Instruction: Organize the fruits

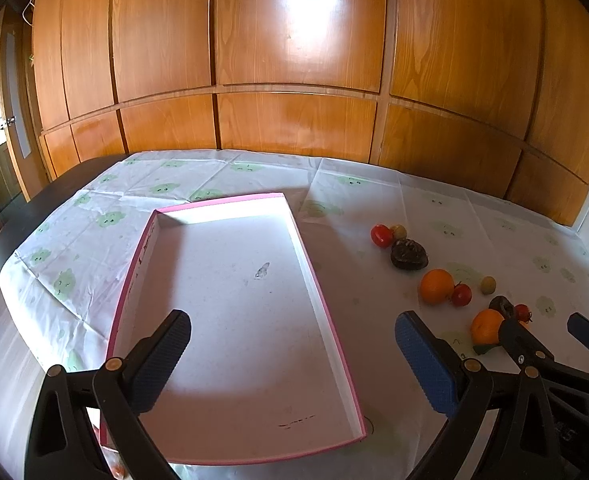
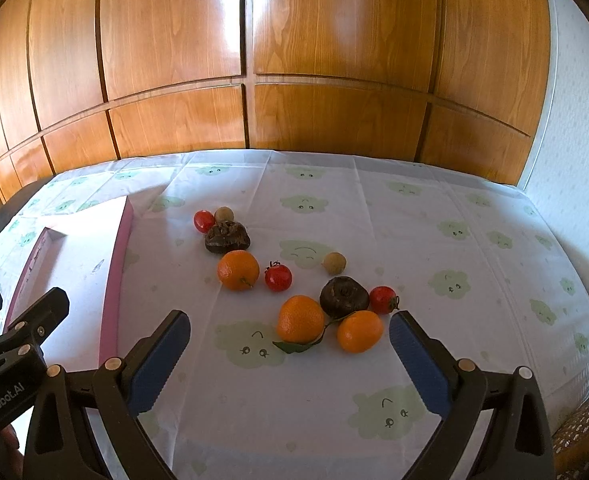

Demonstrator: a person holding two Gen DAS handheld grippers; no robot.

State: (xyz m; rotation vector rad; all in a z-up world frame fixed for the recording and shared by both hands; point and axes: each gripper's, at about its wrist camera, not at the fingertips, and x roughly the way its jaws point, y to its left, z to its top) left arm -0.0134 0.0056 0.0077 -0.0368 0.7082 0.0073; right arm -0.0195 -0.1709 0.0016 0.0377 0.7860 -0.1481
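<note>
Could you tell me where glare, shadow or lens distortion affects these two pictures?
Left wrist view: strong glare on the wooden wall panels, shadow across the near floor of the pink tray, panel lines bowed by the fisheye. Right wrist view: smaller glare patch up on the panels, fruit evenly lit, edges curved, corners darkened.

Right of the pink tray (image 2: 114, 280) I count three oranges (image 2: 238, 271) and three red tomatoes (image 2: 278, 277). I also see two dark brown fruits (image 2: 227, 237) and two small tan ones (image 2: 334, 263).
</note>
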